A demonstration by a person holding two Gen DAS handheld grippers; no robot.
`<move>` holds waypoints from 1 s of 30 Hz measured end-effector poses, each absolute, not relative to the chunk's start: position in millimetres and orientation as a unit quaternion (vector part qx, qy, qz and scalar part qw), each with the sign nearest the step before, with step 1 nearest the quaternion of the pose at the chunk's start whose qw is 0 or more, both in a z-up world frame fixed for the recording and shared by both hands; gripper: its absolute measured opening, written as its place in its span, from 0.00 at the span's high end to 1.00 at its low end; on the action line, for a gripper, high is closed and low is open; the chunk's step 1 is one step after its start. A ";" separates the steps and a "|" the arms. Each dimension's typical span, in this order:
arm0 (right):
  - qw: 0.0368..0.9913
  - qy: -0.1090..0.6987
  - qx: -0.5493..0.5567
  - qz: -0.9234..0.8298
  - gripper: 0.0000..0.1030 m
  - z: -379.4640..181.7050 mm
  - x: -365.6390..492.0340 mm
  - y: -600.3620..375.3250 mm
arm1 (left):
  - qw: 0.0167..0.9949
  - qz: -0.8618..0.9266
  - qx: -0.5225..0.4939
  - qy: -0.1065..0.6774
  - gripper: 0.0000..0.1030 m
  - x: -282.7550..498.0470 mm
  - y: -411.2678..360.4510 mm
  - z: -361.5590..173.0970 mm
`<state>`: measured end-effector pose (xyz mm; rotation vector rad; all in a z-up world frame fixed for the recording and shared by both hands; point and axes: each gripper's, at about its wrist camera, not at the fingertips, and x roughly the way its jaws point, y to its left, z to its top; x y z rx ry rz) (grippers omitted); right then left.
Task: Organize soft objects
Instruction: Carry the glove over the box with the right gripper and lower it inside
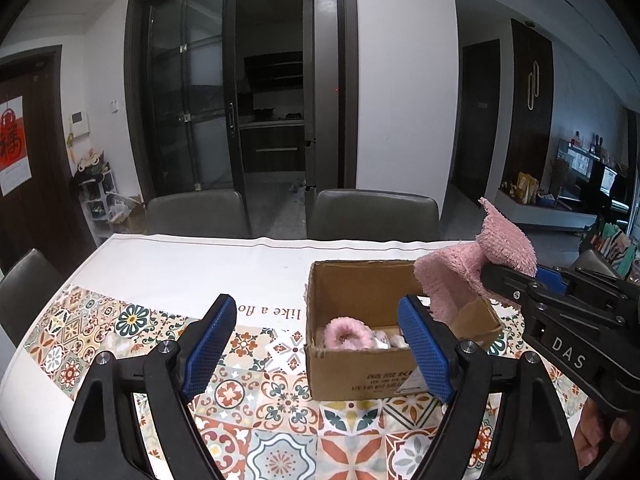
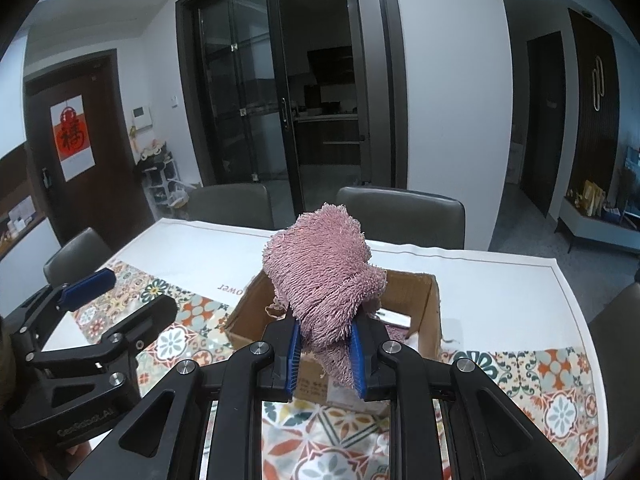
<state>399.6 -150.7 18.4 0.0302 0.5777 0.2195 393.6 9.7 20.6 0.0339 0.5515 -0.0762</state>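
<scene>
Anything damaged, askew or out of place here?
Only the brown cardboard box: its right flap hangs bent outward with a ragged edge. The pink shaggy cloth is gripped above it by the right gripper.

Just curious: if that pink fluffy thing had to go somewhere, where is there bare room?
Bare tablecloth lies left of the cardboard box, up to the chairs. Inside the box, beside the pink scrunchie, it is crowded. The right gripper holds the pink cloth.

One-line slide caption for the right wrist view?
Right gripper clamps a pink shaggy cloth above an open cardboard box on a patterned tablecloth; left gripper open beside it.
</scene>
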 end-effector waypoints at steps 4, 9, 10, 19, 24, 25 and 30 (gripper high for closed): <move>0.950 0.292 0.008 0.108 0.79 13.3 415.3 -149.0 | 0.959 -0.035 0.017 0.279 0.19 407.2 9.7 14.4; 0.946 0.307 0.004 0.107 0.79 3.1 432.6 -147.6 | 0.956 -0.032 0.022 0.290 0.19 423.2 8.1 4.4; 0.945 0.309 0.002 0.107 0.79 1.7 436.2 -147.1 | 0.955 -0.032 0.023 0.292 0.19 426.0 7.7 2.5; 0.935 0.339 -0.008 0.104 0.79 -21.5 468.0 -143.9 | 0.948 -0.024 0.026 0.316 0.19 451.3 7.0 -16.3; 0.929 0.356 -0.009 0.104 0.78 -36.7 485.6 -145.6 | 0.943 -0.021 0.033 0.330 0.19 464.4 3.1 -27.6; 0.927 0.359 -0.009 0.104 0.78 -39.8 488.4 -145.9 | 0.942 -0.021 0.034 0.333 0.19 466.2 2.5 -29.6; 0.918 0.383 -0.005 0.104 0.78 -59.2 502.4 -148.4 | 0.938 -0.019 0.039 0.343 0.19 473.2 -1.6 -39.5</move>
